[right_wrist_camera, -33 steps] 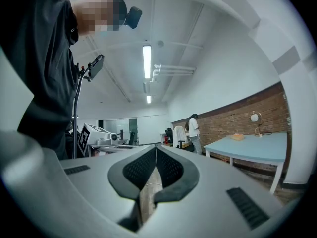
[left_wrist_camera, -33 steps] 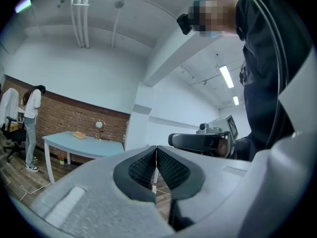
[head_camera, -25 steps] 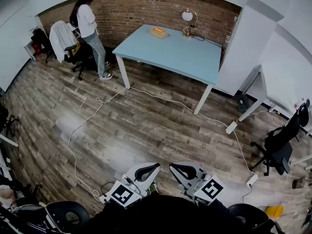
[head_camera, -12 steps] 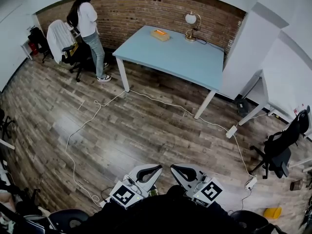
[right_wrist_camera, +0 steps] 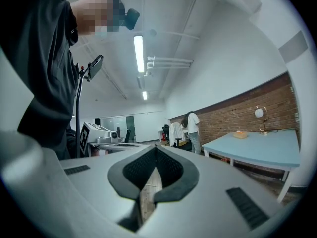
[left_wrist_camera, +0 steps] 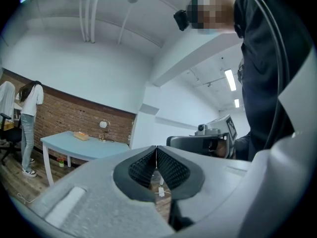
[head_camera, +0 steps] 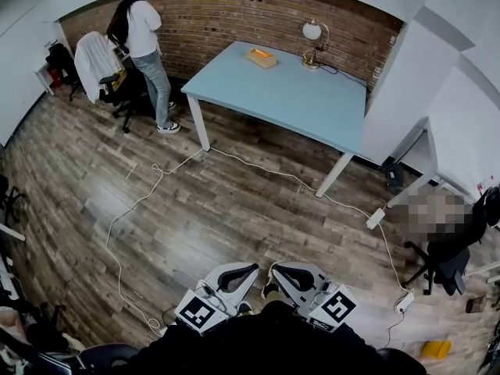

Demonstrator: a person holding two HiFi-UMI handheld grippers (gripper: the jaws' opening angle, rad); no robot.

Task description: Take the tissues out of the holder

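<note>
The L hand-held gripper (head_camera: pixel 251 269) & R hand-held gripper (head_camera: pixel 274 269) are held side by side at the near edge of the head view, over the wood floor (head_camera: pixel 234 217), both pointed level. In each gripper's own view the jaws are seen pressed together, w/ nothing between them. The tissue holder (head_camera: pixel 261 56) is set at the far end of the light-blue surface (head_camera: pixel 301 100), well apart from both grippers, w/ a lamp (head_camera: pixel 314 34) to its right. A person (head_camera: pixel 144 41) is seen far left by a chair (head_camera: pixel 119 88). A white cable (head_camera: pixel 266 169) is laid across the floor.
</note>
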